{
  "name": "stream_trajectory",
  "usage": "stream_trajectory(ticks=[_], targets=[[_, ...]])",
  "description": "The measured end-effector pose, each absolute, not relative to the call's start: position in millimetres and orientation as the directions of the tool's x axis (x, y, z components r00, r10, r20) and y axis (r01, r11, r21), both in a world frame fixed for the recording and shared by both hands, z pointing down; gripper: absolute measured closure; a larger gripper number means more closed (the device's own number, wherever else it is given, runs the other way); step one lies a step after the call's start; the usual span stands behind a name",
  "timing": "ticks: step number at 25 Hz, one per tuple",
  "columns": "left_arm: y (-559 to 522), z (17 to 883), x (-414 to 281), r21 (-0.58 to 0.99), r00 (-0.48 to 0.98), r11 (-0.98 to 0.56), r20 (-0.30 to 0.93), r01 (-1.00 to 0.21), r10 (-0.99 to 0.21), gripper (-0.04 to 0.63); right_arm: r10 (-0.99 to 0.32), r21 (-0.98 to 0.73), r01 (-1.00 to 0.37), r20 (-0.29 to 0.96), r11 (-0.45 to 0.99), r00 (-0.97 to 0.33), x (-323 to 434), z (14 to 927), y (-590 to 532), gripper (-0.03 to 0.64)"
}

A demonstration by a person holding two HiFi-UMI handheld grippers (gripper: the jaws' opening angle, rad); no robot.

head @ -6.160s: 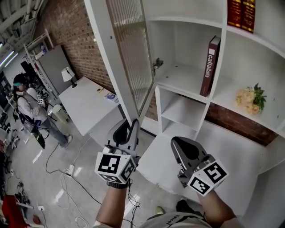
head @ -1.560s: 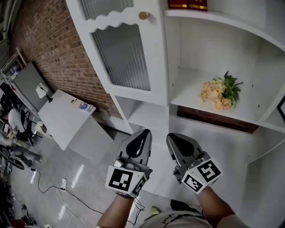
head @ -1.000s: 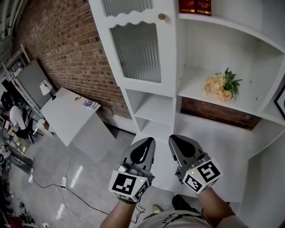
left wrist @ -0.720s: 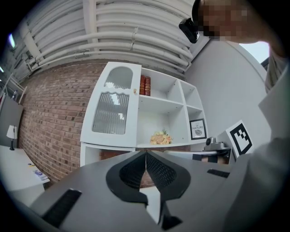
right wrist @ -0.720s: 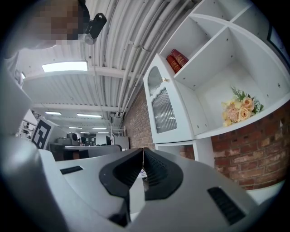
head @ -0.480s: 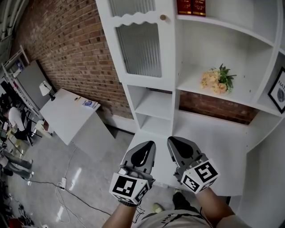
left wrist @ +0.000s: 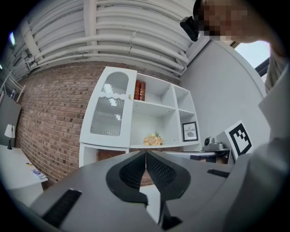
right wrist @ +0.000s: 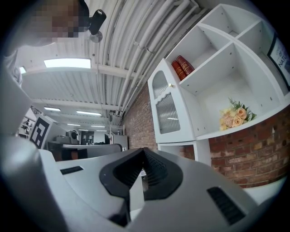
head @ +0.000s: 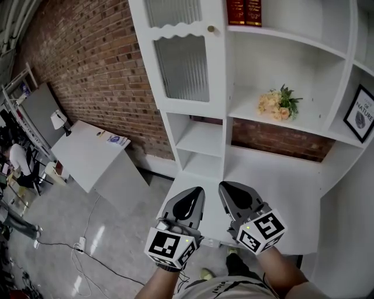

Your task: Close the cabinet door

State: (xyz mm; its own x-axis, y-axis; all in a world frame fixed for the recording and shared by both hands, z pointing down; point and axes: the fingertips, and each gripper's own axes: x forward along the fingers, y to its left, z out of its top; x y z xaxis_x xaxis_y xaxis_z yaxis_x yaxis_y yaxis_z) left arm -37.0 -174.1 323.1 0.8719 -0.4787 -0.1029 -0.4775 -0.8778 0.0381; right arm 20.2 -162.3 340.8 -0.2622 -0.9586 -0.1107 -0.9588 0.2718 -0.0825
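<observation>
Jaws of the left gripper (head: pixel 193 195) are seen pressed together with nothing between them, and those of the right gripper (head: pixel 229 191) are likewise closed on nothing. The two are held side by side, well below the cabinet door (head: pixel 184 64) and touching nothing.

That door, white with a ribbed glass panel and a scalloped rail, is seen lying shut, flat against the frame of the white shelving unit (head: pixel 225 99). A small round knob (head: pixel 210 28) is fixed near its upper right corner.

Below the door and to its right, a bare white desk surface (head: pixel 274 187) is built into the unit. A brick wall (head: pixel 87 64) runs away to the left of the door. A grey glossy floor (head: pixel 58 233) lies far below and left of it, with a thin cable (head: pixel 87 228) trailed across. A white table (head: pixel 87 155) is set against the bricks down to the left of the door; a lamp (head: pixel 58 120) and a booklet (head: pixel 117 139) are placed on it. White ceiling pipes (left wrist: pixel 113 31) are seen above the door in the left gripper view.

Directly under the door, two open cubbies (head: pixel 201 140) are stacked, both bare. In the compartment right of the door's top, two red books (head: pixel 244 11) are stood upright. One shelf lower, a bunch of flowers (head: pixel 277 104) is laid. Furthest right of the door, a framed picture (head: pixel 359 114) is propped.
</observation>
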Motion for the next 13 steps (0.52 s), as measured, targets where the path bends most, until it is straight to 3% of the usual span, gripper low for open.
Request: stream_trajectory(ticks=[13], targets=[[-170.4, 318.1, -41.0, 0.029, 0.877, -0.884, -0.11, -0.467, -0.467, 0.577, -0.957, -0.066, -0.959, -0.113, 0.274, -0.266, 11.1, 336.0, -159.8, 0.6]])
